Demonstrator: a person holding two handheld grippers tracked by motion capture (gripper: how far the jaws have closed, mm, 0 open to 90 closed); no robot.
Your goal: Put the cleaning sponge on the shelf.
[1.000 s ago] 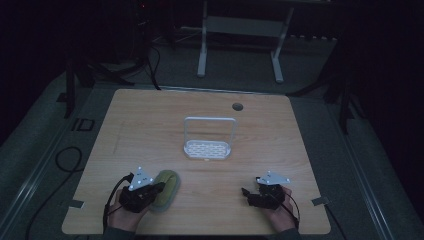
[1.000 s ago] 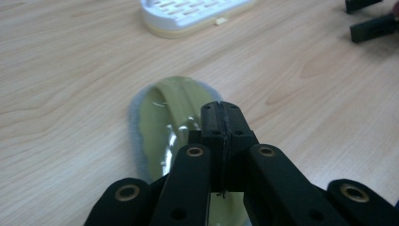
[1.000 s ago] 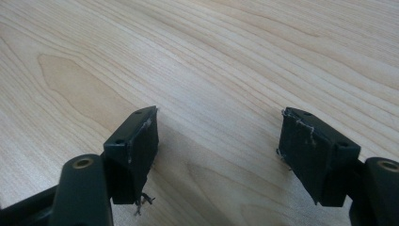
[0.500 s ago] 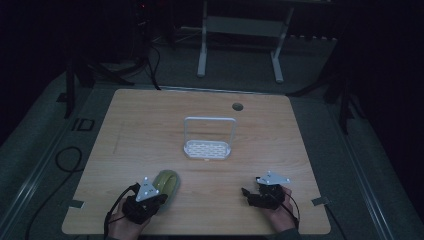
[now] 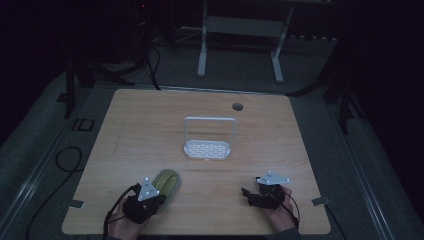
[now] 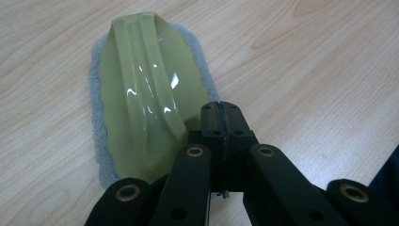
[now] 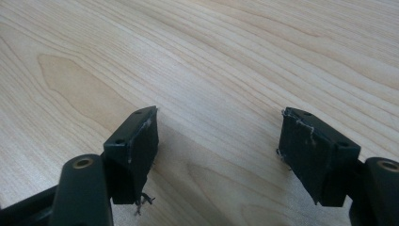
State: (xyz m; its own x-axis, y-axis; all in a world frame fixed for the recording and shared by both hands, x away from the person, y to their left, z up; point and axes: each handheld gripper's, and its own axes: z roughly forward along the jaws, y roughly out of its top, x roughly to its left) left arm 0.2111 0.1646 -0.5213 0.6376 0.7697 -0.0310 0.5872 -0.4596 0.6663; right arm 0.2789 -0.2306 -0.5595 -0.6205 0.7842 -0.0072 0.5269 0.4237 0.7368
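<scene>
- Olive-green glossy plastic scrubber with a raised ridge handle and a grey felt pad underneath (image 6: 141, 94): lies flat on the light wood-grain table (image 5: 150, 120), directly ahead of the left tongs (image 6: 220, 117), touching them at its near end.
- Long axis: runs away from the left tongs, in line with their reach; in the high view the scrubber (image 5: 166, 182) points forward and slightly right from the left hand (image 5: 125, 222).
- Left tongs (image 5: 156, 196): pads pressed together. In the left gripper view they sit just right of the ridge, over the near rim of the green shell. Whether a thin edge is pinched between them I cannot tell.
- Right tongs (image 7: 219, 146): spread wide, nothing between them, bare wood below. Well apart from the scrubber, to its right (image 5: 250, 194).
- Left hand is plainly the nearer; judged the working one.
- Pose: both hands low at the near table edge, tongs angled forward and down.
- White perforated plastic rack with a tall wire loop (image 5: 208, 145): beyond both tongs, mid-table, apart from the scrubber.
- Judgement: any push or drag follows the scrubber's long axis.
</scene>
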